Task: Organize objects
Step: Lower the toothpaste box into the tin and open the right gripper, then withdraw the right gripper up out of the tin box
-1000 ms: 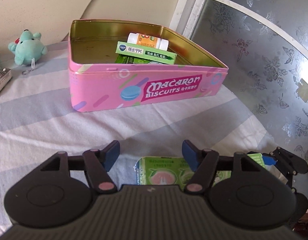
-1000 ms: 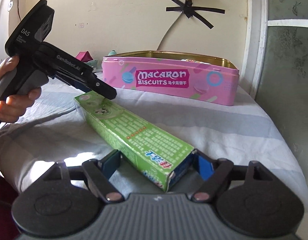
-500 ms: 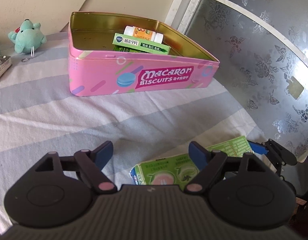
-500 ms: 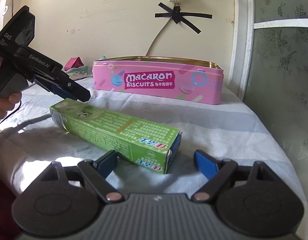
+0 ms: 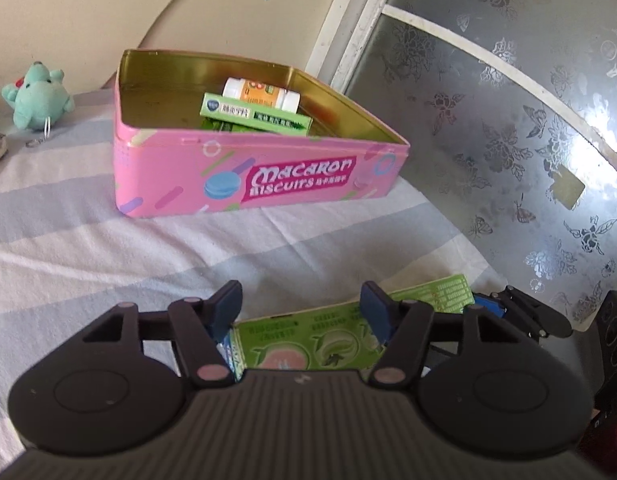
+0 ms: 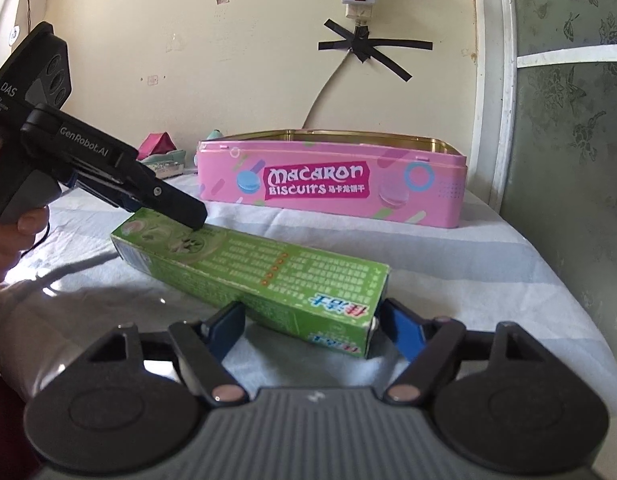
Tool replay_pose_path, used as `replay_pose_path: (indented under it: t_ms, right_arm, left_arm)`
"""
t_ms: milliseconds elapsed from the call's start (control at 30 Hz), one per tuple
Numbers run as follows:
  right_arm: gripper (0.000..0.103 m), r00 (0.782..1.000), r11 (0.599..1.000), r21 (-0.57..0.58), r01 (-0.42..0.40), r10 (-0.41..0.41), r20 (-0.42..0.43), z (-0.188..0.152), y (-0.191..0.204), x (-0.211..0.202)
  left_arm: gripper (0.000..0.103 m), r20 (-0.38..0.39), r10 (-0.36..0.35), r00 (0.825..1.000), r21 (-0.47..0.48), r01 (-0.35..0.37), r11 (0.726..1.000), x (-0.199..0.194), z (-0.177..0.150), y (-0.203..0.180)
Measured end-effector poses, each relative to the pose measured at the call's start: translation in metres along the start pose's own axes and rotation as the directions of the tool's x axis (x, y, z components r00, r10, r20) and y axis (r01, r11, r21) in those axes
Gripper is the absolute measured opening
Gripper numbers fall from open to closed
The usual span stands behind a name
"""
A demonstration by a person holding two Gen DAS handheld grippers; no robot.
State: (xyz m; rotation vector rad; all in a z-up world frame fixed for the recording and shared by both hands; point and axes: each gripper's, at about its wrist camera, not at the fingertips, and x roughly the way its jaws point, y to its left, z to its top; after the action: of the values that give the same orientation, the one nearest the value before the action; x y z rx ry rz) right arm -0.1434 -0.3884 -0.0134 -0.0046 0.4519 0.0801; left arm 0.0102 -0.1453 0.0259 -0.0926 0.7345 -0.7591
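Toothpaste box (image 6: 264,276), long and green, is shown lying on the striped cloth (image 6: 468,264) of the bench, not yet stowed. Its near end is bracketed by the right tongs (image 6: 308,322), spread open and gripping nothing; its far end is straddled by the left tongs (image 5: 300,308), likewise open. Beyond, a pink tin (image 5: 180,168) is seen already holding a small green box (image 5: 256,114) and a bottle (image 5: 260,94).

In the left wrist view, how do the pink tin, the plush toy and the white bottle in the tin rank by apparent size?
1. Pink tin, clearly largest.
2. Plush toy.
3. White bottle.
The toy and bottle look nearly alike, so their order is unsure.
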Motion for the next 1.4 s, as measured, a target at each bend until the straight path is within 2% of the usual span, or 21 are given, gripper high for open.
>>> replay_pose_path:
  t_ms: [100,233,333,433,567,767,900,967,1000,1067,1133,1300,1400]
  right_arm:
    - [0.076,0.998,1.0,0.008,-0.002,0.001,0.056,0.015,-0.006,0.001]
    - [0.076,0.991,1.0,-0.011,0.011,-0.01,0.132,0.05,-0.023,0.013]
    - [0.076,0.983,0.999,-0.04,0.031,-0.024,0.181,0.076,-0.037,0.03]
    - [0.076,0.981,0.999,-0.043,0.03,-0.021,0.194,0.096,-0.052,0.055]
    - [0.076,0.985,0.999,-0.036,0.015,-0.008,0.171,0.117,-0.049,0.096]
    - [0.076,0.993,0.998,-0.052,0.034,-0.027,0.118,0.134,-0.035,0.149]
    - [0.075,0.995,0.996,-0.044,0.072,-0.069,0.069,0.136,-0.031,0.177]
    - [0.073,0.991,0.991,-0.029,0.13,-0.129,0.044,0.136,-0.029,0.189]
    - [0.075,0.986,0.987,-0.008,0.158,-0.158,0.046,0.136,-0.03,0.193]
    - [0.088,0.982,0.983,0.052,0.176,-0.179,0.058,0.136,-0.034,0.196]
    - [0.088,0.986,0.984,0.095,0.15,-0.157,0.062,0.134,-0.038,0.195]
    - [0.088,0.985,0.983,0.11,0.15,-0.158,0.069,0.125,-0.034,0.187]
    - [0.088,0.986,0.983,0.128,0.135,-0.146,0.083,0.123,-0.031,0.179]
  left_arm:
    - [0.066,0.052,0.001,0.999,-0.005,-0.001,1.0,-0.009,0.019,0.0]
    - [0.066,0.143,0.034,0.989,0.031,-0.039,0.999,-0.014,0.057,-0.005]
    - [0.068,0.198,0.06,0.978,0.043,-0.07,0.997,-0.007,0.088,-0.003]
    - [0.067,0.219,0.095,0.971,0.041,-0.107,0.993,0.006,0.114,0.005]
    - [0.067,0.223,0.143,0.964,0.027,-0.153,0.988,0.03,0.141,0.021]
    - [0.067,0.215,0.202,0.956,0.003,-0.207,0.978,0.063,0.163,0.046]
    - [0.067,0.189,0.218,0.957,0.0,-0.222,0.975,0.082,0.172,0.057]
    - [0.066,0.175,0.224,0.959,0.03,-0.233,0.972,0.091,0.175,0.055]
    - [0.066,0.179,0.245,0.953,0.046,-0.257,0.965,0.095,0.174,0.052]
    - [0.071,0.193,0.309,0.931,0.072,-0.328,0.942,0.099,0.173,0.044]
    - [0.072,0.202,0.344,0.917,0.081,-0.366,0.927,0.099,0.172,0.041]
    - [0.072,0.216,0.41,0.886,0.12,-0.441,0.89,0.094,0.163,0.032]
    - [0.072,0.226,0.427,0.876,0.129,-0.461,0.878,0.087,0.157,0.027]
